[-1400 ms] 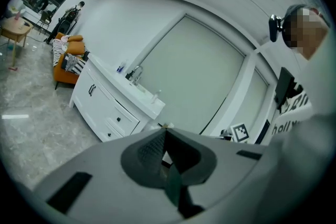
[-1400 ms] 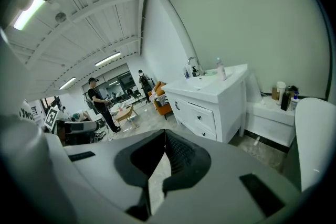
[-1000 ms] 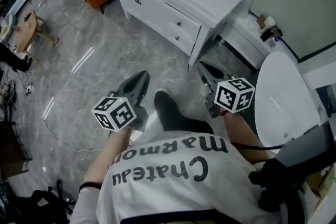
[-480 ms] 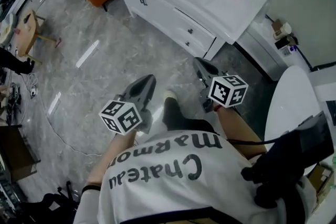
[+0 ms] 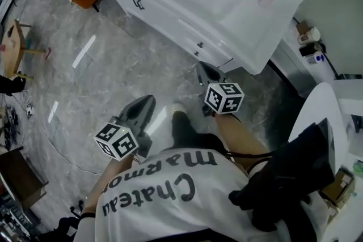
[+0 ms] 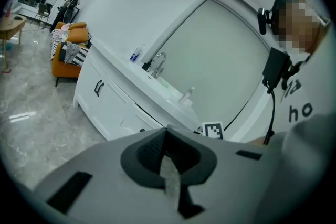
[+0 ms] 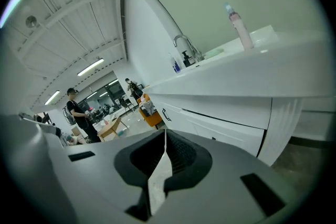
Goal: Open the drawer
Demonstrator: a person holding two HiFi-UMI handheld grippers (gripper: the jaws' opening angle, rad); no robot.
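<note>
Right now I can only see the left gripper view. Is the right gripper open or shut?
Observer: Shut. The right gripper has its jaws together, with nothing between them.
Operator: Which gripper is nearer the drawers?
Observer: The right one. In the head view it sits close to the drawer end of the vanity, while the left gripper hangs farther back over the floor.
Operator: Is it touching a drawer yet?
Observer: No. The right gripper view shows open space between its tips and the drawer fronts, which look closed.
</note>
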